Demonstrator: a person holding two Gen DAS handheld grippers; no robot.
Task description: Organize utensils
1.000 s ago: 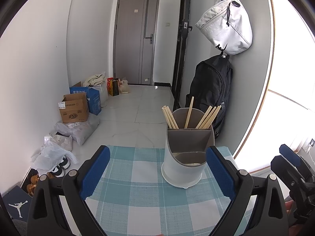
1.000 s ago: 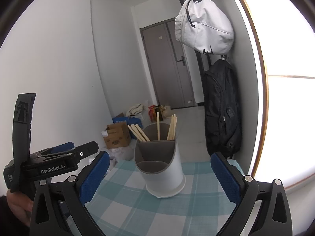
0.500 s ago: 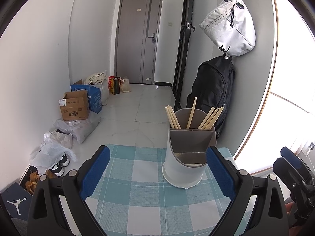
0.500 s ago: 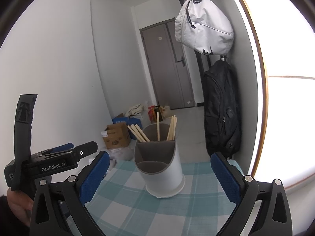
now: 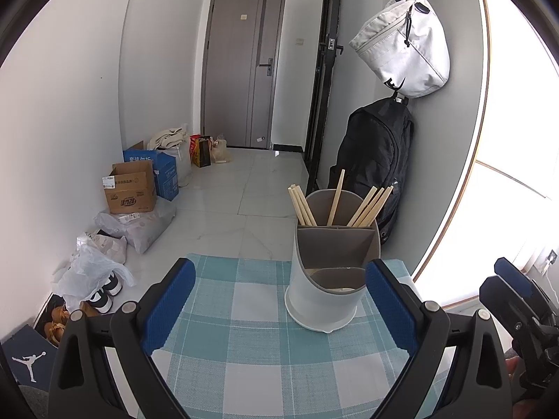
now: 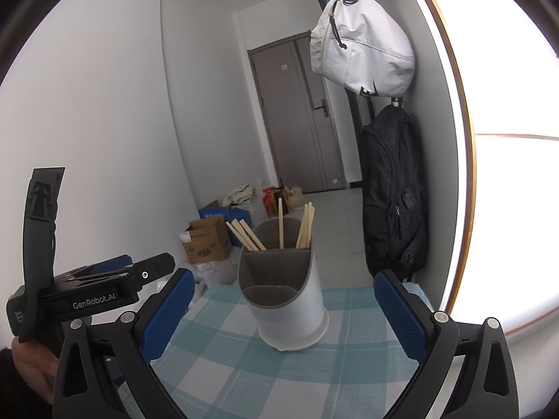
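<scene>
Checked teal tablecloth [image 5: 244, 342], white holder [image 5: 325, 279], grey door [image 5: 241, 70], tiled floor [image 5: 223, 209]

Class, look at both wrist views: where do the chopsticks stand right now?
The chopsticks stand upright in the rear compartment of the white utensil holder, which sits on the checked tablecloth ahead of both grippers, near the black backpack.

Black hand-held gripper [image 5: 279, 303], blue textured pads [image 5: 167, 309], silver screws.

I'm seeing teal-white checked tablecloth [image 5: 223, 356] | grey-white holder [image 5: 328, 289] | pale wooden chopsticks [image 5: 367, 206] | blue pads [image 5: 167, 307] | far black backpack [image 5: 377, 153]
</scene>
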